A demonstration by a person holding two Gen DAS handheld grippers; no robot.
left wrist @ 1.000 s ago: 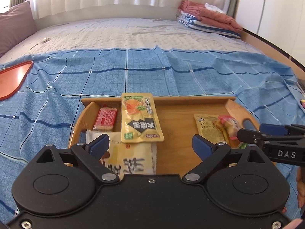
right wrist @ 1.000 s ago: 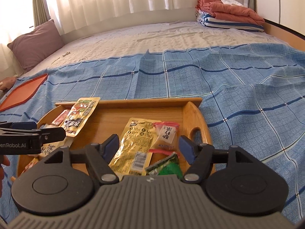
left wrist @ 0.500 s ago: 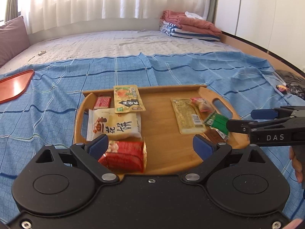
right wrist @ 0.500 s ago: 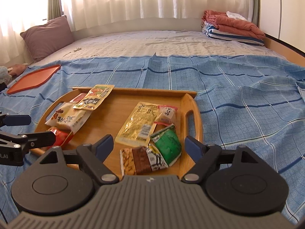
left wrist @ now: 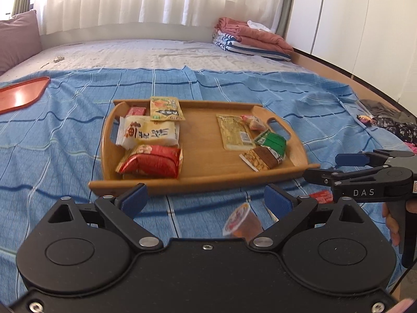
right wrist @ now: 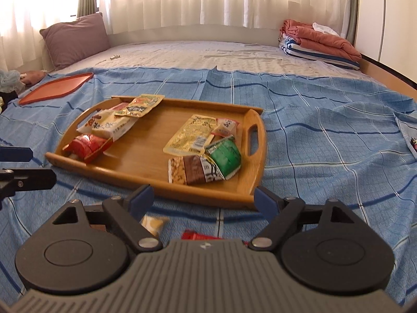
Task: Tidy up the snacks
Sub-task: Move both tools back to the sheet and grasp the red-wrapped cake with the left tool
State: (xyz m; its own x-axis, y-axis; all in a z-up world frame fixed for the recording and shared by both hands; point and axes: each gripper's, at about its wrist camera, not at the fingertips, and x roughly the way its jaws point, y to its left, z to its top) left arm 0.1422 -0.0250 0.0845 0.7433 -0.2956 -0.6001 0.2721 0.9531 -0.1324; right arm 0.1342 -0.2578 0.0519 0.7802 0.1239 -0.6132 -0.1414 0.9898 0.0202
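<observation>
Both my left claw [left wrist: 206, 199] and right claw [right wrist: 203, 199] stand wide and empty above the blue checked bedspread [left wrist: 65, 130], where the small clear plastic jelly cup [left wrist: 241, 221], light, slippery and easy to crush, lies before the wooden tray [left wrist: 203, 177], so I judge a soft grip across its sides is best.

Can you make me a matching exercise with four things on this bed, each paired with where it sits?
Things:
1. red snack bag
2. green packet
3. jelly cup
4. orange tray

Places:
A. on the blue cover, far left, away from the wooden tray
B. wooden tray, right group
C. on the blue cover, in front of the wooden tray
D. wooden tray, left group, nearest corner

Pairs: 1-D, 2-B, 3-C, 4-A
</observation>
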